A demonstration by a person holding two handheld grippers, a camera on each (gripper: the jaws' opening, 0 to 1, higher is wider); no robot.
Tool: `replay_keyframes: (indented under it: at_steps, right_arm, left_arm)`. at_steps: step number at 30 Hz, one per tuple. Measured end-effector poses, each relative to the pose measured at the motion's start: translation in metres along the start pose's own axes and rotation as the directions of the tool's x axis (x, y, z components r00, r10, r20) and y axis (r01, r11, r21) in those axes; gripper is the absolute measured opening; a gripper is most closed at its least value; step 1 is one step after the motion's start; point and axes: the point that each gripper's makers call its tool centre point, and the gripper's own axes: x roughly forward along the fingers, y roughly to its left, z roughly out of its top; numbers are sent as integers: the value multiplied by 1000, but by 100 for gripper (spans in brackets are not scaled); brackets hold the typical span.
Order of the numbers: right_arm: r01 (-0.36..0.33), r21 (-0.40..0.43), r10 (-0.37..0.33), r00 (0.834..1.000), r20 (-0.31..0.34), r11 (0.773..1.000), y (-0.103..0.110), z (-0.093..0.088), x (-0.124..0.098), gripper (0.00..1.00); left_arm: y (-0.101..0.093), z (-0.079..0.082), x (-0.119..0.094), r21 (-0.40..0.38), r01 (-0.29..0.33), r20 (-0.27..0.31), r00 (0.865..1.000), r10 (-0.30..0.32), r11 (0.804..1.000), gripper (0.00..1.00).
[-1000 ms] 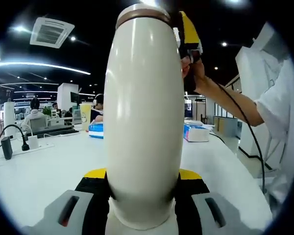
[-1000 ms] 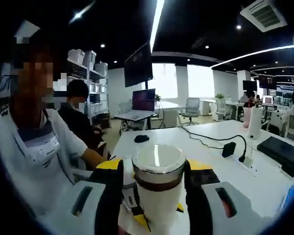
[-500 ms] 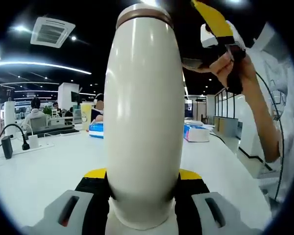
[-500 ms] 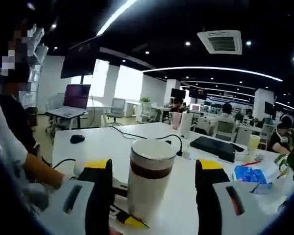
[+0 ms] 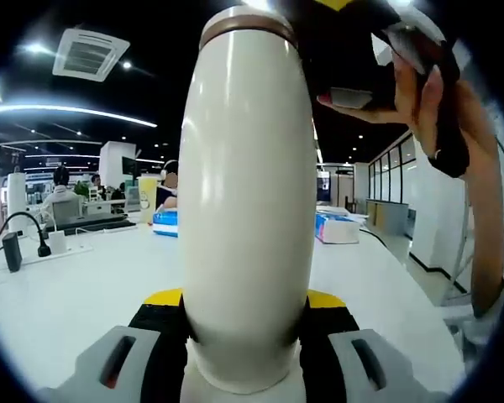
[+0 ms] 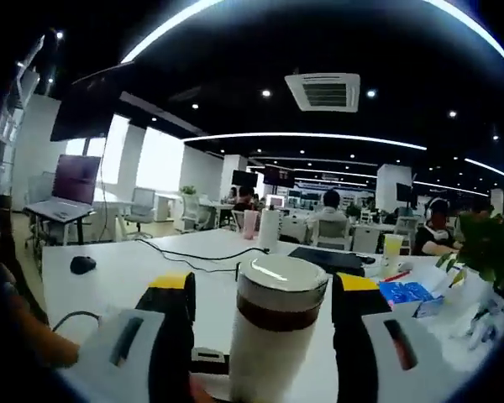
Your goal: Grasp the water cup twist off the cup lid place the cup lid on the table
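Right gripper view: the right gripper [image 6: 260,336] has spread off the cup lid [image 6: 281,281]; left gripper [image 5: 245,336] keeps pinching the water cup [image 5: 248,210], lid untwisted.

water cup [image 5: 248,210] upright between left gripper [image 5: 244,323] jaws, on table [image 5: 76,294], right gripper [image 6: 260,311] jaws either side of cup lid [image 6: 281,281]

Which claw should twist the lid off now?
Right. The left claw is shut on the water cup body; the right claw is open around the cup lid.
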Motion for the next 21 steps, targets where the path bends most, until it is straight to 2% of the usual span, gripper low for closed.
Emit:
replay_keyframes:
  at_steps: [3, 11, 21]
  right_arm:
    - [32, 17, -32, 999, -4, 999, -4, -1, 1, 68]
    - [54, 35, -55, 998, 31, 998, -5, 7, 1, 69]
    - [57, 80, -61, 997, 41, 995, -16, 7, -1, 55]
  left_arm:
    - [0, 0, 0, 0, 0, 0, 1000, 0, 1000, 52]
    - [0, 0, -1, 0, 0, 0, 1000, 0, 1000, 52]
    - [-1, 0, -1, 0, 1, -1, 1000, -1, 1000, 52]
